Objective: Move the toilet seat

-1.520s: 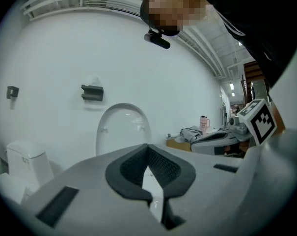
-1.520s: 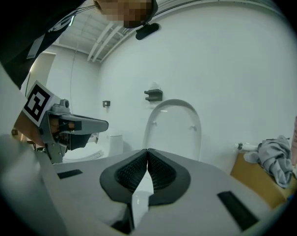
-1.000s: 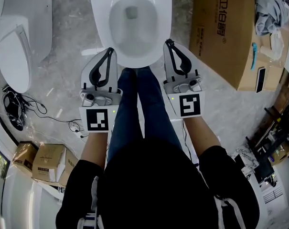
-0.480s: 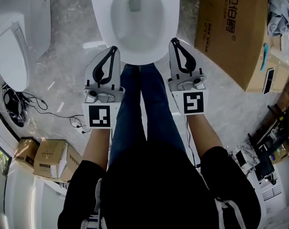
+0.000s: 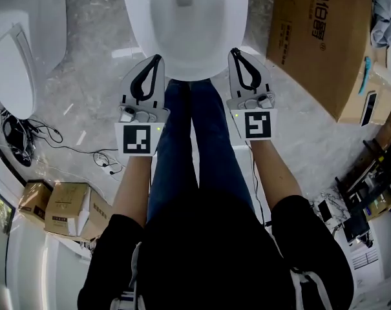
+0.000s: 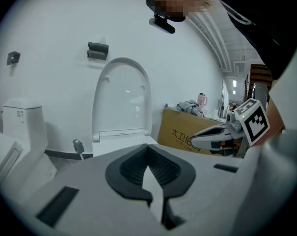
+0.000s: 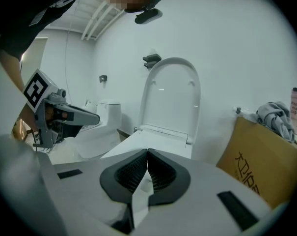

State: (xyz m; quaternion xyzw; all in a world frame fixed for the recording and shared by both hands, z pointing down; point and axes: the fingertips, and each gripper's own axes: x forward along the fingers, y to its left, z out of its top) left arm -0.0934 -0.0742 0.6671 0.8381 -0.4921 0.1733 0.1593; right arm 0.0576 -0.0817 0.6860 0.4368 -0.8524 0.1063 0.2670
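Toilet (image 5: 138, 31) stood at the far middle of the floor, bowl open. Cardboard box (image 5: 318, 37) lay to its right, a second toilet (image 5: 21, 44) well apart on the left. Toilet seat (image 7: 170, 100) stood upright at the far end of the bowl, against the wall; seat and lid could not be told apart.

Left gripper (image 5: 158, 58) and right gripper (image 5: 234, 52) flanked the near end of the bowl, both clenched on nothing, neither touching the seat.

Judged step: approach, no contact yet. Next move likely calls for reaching far to the seat's upper edge, parting the jaws to catch it, then tipping it down gently.
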